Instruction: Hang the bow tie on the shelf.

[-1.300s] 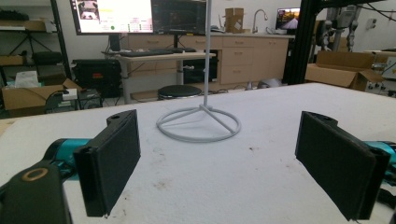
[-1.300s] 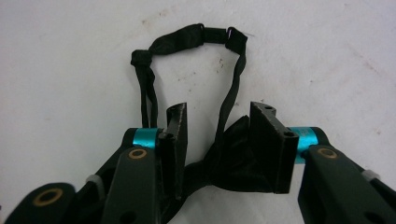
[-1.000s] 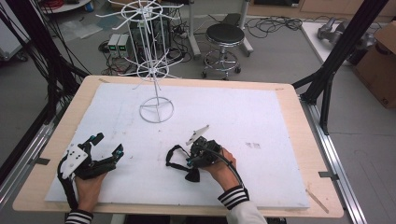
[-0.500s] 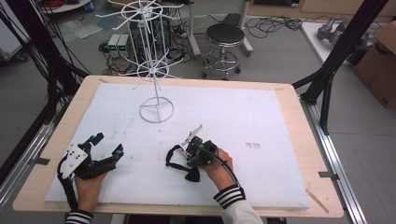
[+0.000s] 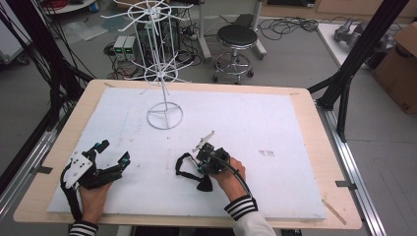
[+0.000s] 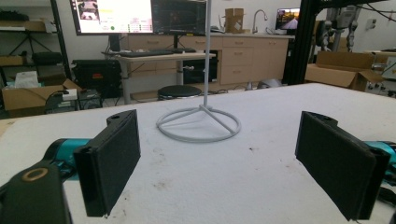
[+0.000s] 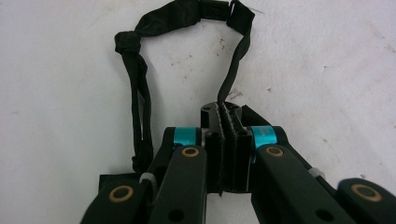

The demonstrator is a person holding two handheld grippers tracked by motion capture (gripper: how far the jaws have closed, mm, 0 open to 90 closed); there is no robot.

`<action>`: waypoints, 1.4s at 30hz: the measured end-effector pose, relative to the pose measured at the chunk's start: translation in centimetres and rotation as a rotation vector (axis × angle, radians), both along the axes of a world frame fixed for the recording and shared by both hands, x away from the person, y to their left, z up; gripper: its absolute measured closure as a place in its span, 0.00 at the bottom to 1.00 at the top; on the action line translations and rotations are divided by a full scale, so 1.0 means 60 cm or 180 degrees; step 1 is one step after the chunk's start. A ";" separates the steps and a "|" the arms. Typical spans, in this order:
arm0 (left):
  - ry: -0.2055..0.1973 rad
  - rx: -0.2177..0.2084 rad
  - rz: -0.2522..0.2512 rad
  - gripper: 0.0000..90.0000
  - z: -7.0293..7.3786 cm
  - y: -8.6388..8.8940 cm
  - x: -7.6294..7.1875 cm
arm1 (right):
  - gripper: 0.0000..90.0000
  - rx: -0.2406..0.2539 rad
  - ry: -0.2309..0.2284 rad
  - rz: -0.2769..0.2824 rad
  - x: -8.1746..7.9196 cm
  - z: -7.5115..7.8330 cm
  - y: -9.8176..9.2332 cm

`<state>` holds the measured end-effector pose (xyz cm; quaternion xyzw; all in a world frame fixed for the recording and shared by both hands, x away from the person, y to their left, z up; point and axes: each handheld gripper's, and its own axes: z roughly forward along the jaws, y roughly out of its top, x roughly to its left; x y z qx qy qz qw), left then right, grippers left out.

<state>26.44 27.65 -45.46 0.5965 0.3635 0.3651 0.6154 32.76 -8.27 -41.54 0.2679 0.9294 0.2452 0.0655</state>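
High view puts your right tongs [image 5: 200, 158] on the white mat [image 5: 275, 128] that covers the counter [image 5: 314, 105], on your side of the white wire rack [image 5: 164, 115] and a little to its right, with your right hand [image 5: 223, 169] wrapped around the body. Right gripper view shows the two black pads pressed flat together with a thin black strap [image 7: 140, 107] pinched between them; those jaws have just been closing, and now there is no gap left apart from the strap's own thickness. From the pinch point the strap runs up and away, arches over at a knotted bend, then comes back down along the left side of the tongs, so it forms a loop lying on the mat. From above, the same strap [image 5: 184, 169] curls out to the left of your right tongs, away from the rack's ring base and well short of it, with a darker end piece near your wrist. Your left tongs [image 5: 112, 151] rest well to the left of the rack and nearer to you, and your left hand [image 5: 93, 194] holds them low over the mat. Left gripper view shows those jaws spread wide, nothing between the pads, with the rack's ring base [image 6: 198, 123] and its upright pole straight ahead between them.
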 end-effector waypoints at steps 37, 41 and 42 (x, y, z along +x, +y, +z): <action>0.0002 0.0008 -0.0004 0.16 0.000 0.000 0.000 | 0.98 0.1616 -0.1001 -0.0356 -0.016 0.065 -0.065; 0.0003 0.0010 -0.0004 0.16 0.000 0.000 0.000 | 0.98 0.1728 -0.1033 -0.0405 -0.016 0.070 -0.072; 0.0002 0.0009 -0.0004 0.16 0.000 0.000 0.000 | 0.98 0.1777 -0.1048 -0.0412 -0.016 0.073 -0.074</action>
